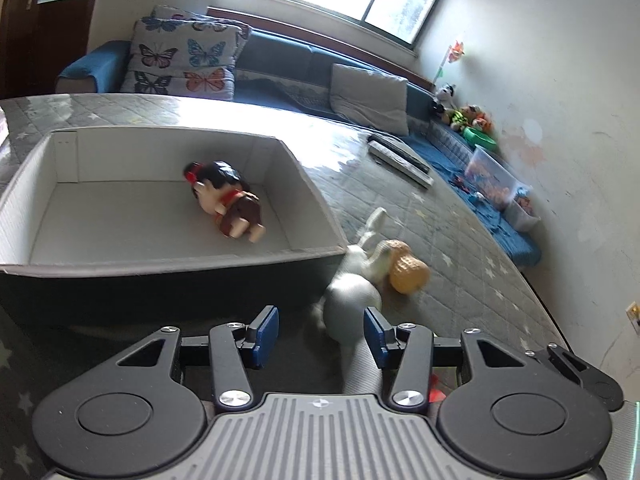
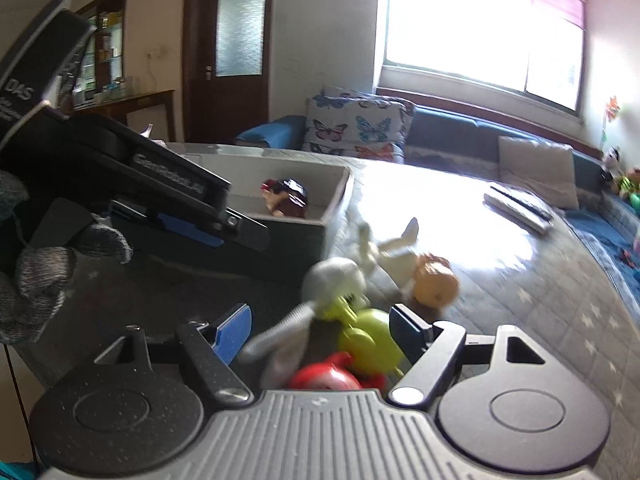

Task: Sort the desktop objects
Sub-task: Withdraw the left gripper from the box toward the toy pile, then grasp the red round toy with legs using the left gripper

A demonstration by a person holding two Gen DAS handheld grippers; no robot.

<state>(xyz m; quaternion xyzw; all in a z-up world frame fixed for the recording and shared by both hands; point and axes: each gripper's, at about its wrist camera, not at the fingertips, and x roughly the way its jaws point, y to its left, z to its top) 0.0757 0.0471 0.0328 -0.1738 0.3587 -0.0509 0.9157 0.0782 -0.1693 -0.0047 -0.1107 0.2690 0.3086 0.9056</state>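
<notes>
A grey box (image 1: 316,196) with a white inside holds a doll in brown clothes (image 1: 228,200); both also show in the right wrist view, the box (image 2: 336,200) and the doll (image 2: 286,198). On the quilted mat beside the box lie a grey skeleton toy (image 1: 352,300), a white animal toy (image 1: 376,256) and an orange toy (image 1: 408,272). My left gripper (image 1: 321,326) is open just in front of the skeleton's head. My right gripper (image 2: 320,326) is open over the skeleton (image 2: 336,280), a yellow-green toy (image 2: 368,336) and a red toy (image 2: 324,378). The left gripper's body (image 2: 160,184) shows at the left.
A blue sofa (image 1: 280,52) with a butterfly cushion (image 1: 184,60) and a grey cushion (image 1: 368,98) runs along the far side. A flat grey remote-like item (image 1: 400,158) lies on the mat. Toy bins (image 1: 492,176) stand by the right wall.
</notes>
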